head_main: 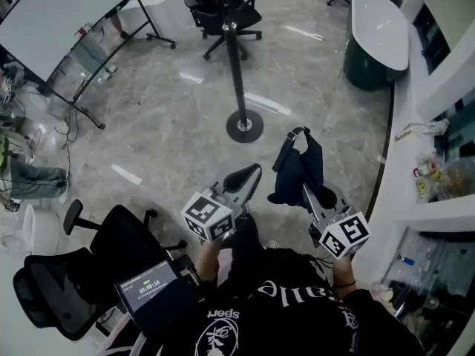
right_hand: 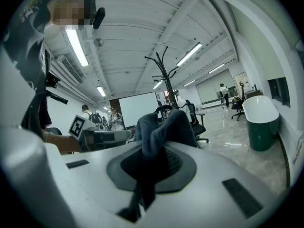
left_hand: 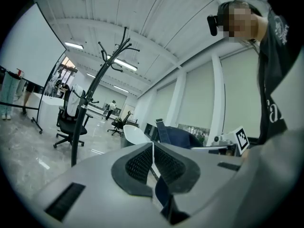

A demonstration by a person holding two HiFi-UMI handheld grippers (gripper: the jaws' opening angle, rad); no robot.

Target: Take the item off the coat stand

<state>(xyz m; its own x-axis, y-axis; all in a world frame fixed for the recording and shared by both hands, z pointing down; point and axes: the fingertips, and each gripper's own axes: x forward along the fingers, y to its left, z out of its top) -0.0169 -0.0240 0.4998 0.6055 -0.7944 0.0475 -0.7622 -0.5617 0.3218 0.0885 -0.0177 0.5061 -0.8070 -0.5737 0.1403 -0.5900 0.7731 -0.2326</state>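
The black coat stand [head_main: 237, 58] rises from its round base on the marble floor ahead of me, its hooks bare in the left gripper view [left_hand: 114, 49] and the right gripper view [right_hand: 164, 65]. A dark blue bag [head_main: 298, 167] hangs off the stand, to the right of its base, from my right gripper [head_main: 306, 189], which is shut on the fabric [right_hand: 165, 127]. My left gripper [head_main: 246, 177] is held beside it, jaws shut with nothing between them [left_hand: 153, 161]. The bag also shows past the left jaws [left_hand: 178, 137].
A black office chair [head_main: 223, 10] stands behind the stand and another [head_main: 82, 265] at my lower left. A whiteboard on legs [head_main: 63, 13] is at the far left. A dark green tub with a white top [head_main: 377, 39] and a white counter [head_main: 438, 87] line the right side.
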